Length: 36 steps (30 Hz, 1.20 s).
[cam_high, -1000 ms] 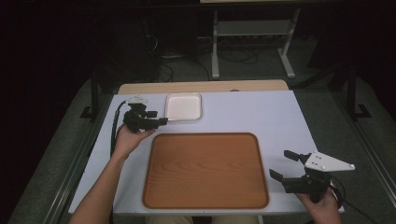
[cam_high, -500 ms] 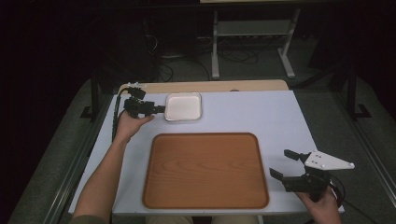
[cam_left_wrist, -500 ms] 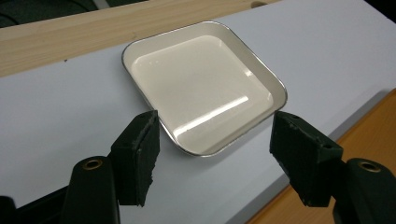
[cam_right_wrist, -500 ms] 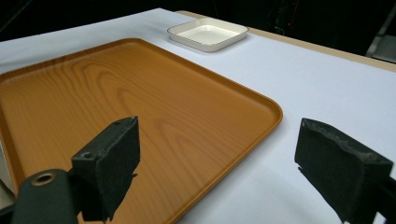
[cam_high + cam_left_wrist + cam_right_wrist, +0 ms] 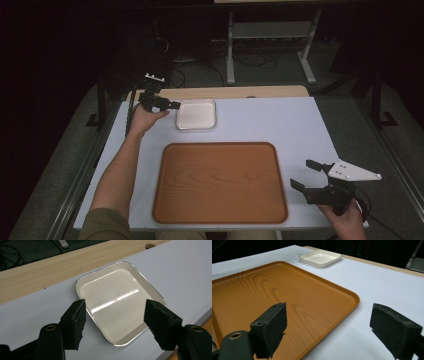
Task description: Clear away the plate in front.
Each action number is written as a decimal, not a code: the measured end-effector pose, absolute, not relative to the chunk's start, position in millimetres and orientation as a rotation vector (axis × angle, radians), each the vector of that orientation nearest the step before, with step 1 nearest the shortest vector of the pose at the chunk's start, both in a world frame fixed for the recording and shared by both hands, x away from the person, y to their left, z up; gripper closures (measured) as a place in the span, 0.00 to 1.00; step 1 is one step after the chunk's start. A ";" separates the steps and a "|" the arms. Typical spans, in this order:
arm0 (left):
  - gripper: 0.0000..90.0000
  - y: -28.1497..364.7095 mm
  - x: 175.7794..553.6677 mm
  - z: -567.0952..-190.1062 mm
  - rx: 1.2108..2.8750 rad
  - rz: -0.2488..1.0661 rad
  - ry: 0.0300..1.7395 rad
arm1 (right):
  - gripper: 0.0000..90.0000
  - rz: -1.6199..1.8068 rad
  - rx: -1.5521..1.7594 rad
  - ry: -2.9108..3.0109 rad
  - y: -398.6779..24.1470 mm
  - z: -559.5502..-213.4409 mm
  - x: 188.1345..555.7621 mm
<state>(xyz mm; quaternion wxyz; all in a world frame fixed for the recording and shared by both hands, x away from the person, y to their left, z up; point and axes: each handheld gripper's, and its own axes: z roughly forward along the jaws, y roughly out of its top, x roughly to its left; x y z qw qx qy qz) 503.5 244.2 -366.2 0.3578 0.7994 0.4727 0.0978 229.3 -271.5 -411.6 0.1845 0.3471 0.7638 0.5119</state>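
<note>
Landmark: wooden tray, at the near middle of the table. Small dish lies behind the wooden tray, toward its left. Left gripper just left of the small dish. Right gripper right of the wooden tray, beside its near corner.

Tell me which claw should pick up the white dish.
Left. The left claw is open right at the white dish, its near edge between the jaws. The right claw sits far off, beyond the wooden tray.
</note>
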 end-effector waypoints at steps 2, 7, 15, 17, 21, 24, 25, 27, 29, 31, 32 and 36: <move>0.38 245.7 508.9 -372.2 2.032 0.193 1.246 | 0.15 1.441 0.981 2.154 -272.0 -411.7 229.1; 0.39 247.5 514.9 -384.5 2.006 0.165 1.295 | 0.15 1.435 0.982 2.155 -272.9 -412.2 228.4; 0.42 242.8 522.2 -403.2 2.050 0.180 1.347 | 0.15 1.428 0.974 2.158 -272.1 -411.3 227.5; 0.44 239.5 523.2 -407.1 2.057 0.187 1.353 | 0.15 1.425 0.969 2.160 -271.4 -411.3 227.5; 0.47 236.5 526.3 -418.0 2.076 0.180 1.399 | 0.15 1.423 0.964 2.169 -269.9 -411.5 227.4; 0.51 236.4 527.4 -425.6 2.056 0.169 1.433 | 0.15 1.425 0.964 2.168 -269.8 -411.3 227.2; 0.52 236.1 527.7 -427.5 2.073 0.180 1.440 | 0.15 1.425 0.963 2.168 -269.9 -411.3 227.2; 0.54 236.6 528.6 -431.1 2.071 0.170 1.452 | 0.15 1.425 0.963 2.171 -270.2 -411.6 227.5; 0.57 237.4 529.0 -434.1 2.066 0.169 1.474 | 0.15 1.426 0.965 2.171 -270.4 -411.8 227.5; 0.58 237.8 529.2 -436.7 2.068 0.179 1.496 | 0.15 1.429 0.966 2.169 -270.5 -411.7 227.3; 0.60 238.6 529.3 -437.9 2.061 0.171 1.497 | 0.15 1.430 0.966 2.170 -270.5 -411.6 227.3; 0.68 240.3 530.4 -441.6 2.030 0.145 1.523 | 0.15 1.430 0.965 2.174 -269.8 -412.0 227.6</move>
